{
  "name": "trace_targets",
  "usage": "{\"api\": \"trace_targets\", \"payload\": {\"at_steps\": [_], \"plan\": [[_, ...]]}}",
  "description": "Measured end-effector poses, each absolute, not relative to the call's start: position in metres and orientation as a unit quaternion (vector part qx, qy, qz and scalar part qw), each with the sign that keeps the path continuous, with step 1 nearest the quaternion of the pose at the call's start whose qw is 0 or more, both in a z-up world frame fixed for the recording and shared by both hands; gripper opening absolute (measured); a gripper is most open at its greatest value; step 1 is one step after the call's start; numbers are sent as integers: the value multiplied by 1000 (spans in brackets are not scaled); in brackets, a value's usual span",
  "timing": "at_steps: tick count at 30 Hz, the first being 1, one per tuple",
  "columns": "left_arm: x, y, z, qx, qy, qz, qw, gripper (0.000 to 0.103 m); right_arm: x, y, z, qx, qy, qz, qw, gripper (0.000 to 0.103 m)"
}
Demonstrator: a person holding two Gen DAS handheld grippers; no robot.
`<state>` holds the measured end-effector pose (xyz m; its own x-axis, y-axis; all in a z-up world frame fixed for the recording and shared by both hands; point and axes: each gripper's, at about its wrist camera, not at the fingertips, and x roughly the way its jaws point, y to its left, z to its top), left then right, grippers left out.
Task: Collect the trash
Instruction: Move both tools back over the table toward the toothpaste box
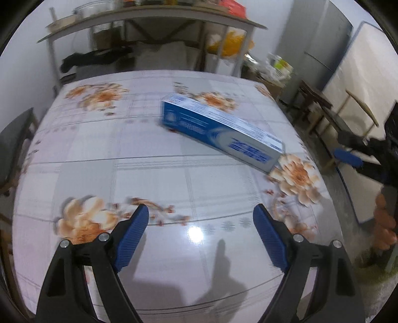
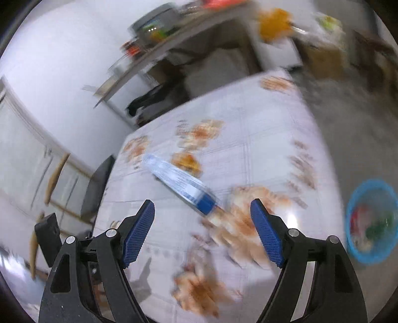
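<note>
A long blue and white toothpaste box (image 1: pixel 221 131) lies flat on the floral tablecloth of the table (image 1: pixel 149 174), toward its far right side. My left gripper (image 1: pixel 201 216) hovers over the near part of the table, well short of the box, its jaws wide apart with nothing between them. My right gripper (image 2: pixel 202 211) is open too and empty, tilted above the table with the box (image 2: pixel 181 183) just beyond its fingertips. One of its blue pads (image 1: pixel 348 155) shows at the right edge of the left wrist view, with a hand (image 1: pixel 384 223) below it.
A blue basket (image 2: pixel 370 221) holding trash stands on the floor to the right of the table. Behind the table is a cluttered shelf (image 1: pixel 149 17) with black cloth (image 1: pixel 97 58) and a yellow bag (image 1: pixel 231 39). A dark chair (image 1: pixel 15 149) stands at the left.
</note>
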<state>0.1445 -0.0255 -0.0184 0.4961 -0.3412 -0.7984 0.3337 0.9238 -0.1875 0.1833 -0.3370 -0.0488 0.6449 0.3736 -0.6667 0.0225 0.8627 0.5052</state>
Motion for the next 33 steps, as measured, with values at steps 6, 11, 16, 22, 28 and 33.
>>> {"api": "trace_targets", "payload": {"at_steps": [6, 11, 16, 22, 28, 33], "plan": [[143, 17, -16, -33, 456, -164, 874, 83, 258, -303, -61, 197, 437, 160, 863, 76], [149, 42, -19, -71, 458, -159, 872, 83, 301, -313, -102, 303, 482, 188, 801, 66], [157, 62, -18, -104, 451, -164, 871, 82, 274, -257, -85, 293, 471, 337, 761, 61], [170, 76, -20, -130, 447, -165, 870, 82, 230, -213, -62, 231, 469, 390, 758, 66], [177, 69, -18, -126, 442, -178, 870, 82, 256, -276, -65, 286, 466, 218, 808, 67], [182, 32, -12, -87, 441, -232, 863, 82, 286, -271, -77, 187, 483, 90, 851, 58]]}}
